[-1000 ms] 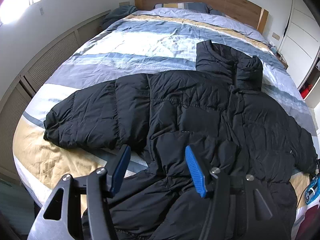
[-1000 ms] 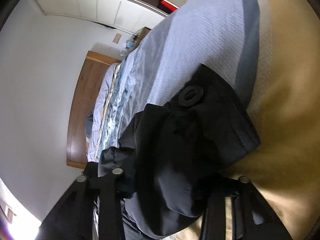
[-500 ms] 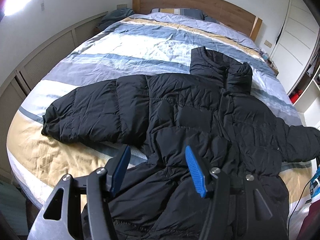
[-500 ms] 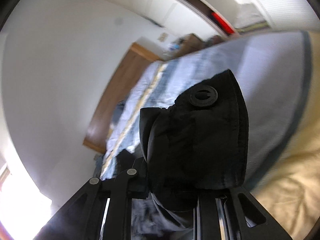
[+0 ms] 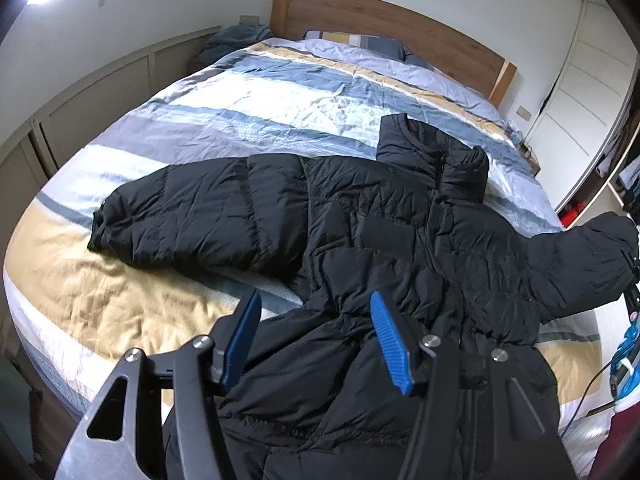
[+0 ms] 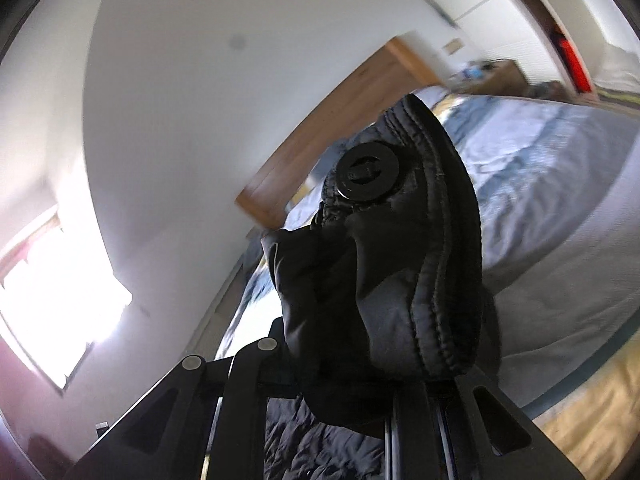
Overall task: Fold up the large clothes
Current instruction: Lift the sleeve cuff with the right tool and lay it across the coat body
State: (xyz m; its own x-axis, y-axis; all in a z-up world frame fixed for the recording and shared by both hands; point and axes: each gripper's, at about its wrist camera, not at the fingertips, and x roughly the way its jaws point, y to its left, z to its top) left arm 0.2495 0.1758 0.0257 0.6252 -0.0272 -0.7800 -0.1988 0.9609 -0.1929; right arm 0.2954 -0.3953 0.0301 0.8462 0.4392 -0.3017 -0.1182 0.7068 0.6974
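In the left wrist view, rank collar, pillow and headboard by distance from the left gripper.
From the left gripper:
1. Collar, mid-bed, right of centre.
2. Pillow, at the bed's head.
3. Headboard, behind the pillow, against the wall.

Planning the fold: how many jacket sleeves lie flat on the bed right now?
1. The left-hand sleeve lies flat on the bed; the other sleeve is lifted, its cuff clamped in the right gripper.

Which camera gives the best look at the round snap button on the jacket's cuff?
The right wrist view: the snap button sits close and sharp on the cuff clamped in the right gripper. The left wrist view shows that lifted sleeve end only at its right edge, with no button visible.
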